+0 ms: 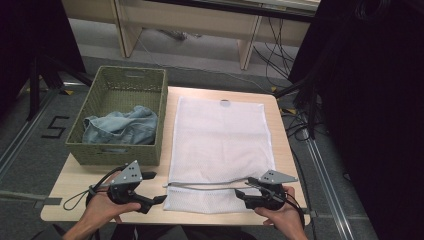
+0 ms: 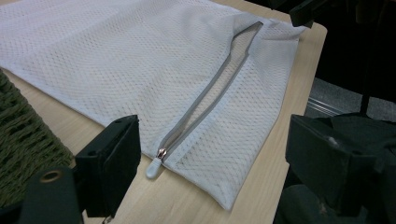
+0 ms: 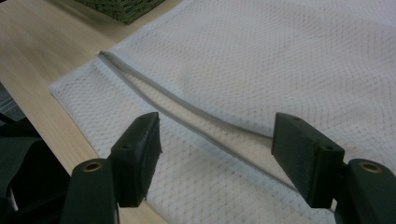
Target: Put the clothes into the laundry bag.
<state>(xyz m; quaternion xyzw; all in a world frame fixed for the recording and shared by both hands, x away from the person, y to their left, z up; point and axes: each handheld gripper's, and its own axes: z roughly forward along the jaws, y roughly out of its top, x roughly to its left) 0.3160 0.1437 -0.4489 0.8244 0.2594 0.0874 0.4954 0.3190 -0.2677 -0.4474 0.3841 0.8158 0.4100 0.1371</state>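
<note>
In the left gripper view the mesh laundry bag [image 2: 140, 70] runs off the top and left edges, and the right jaw is cut by the right edge. The right gripper view crops the bag [image 3: 280, 60] at top and right. In the high view the denim garment [image 1: 121, 126] lies crumpled in the basket [image 1: 162, 120] (its kind cannot be told), and the person's forearms are cut off by the bottom edge.

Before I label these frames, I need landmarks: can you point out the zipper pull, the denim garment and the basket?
zipper pull [image 2: 154, 167]: left gripper view, on its white tab.
denim garment [image 1: 122, 126]: high view, on its crumpled middle.
basket [image 1: 119, 155]: high view, on its near woven wall.
</note>
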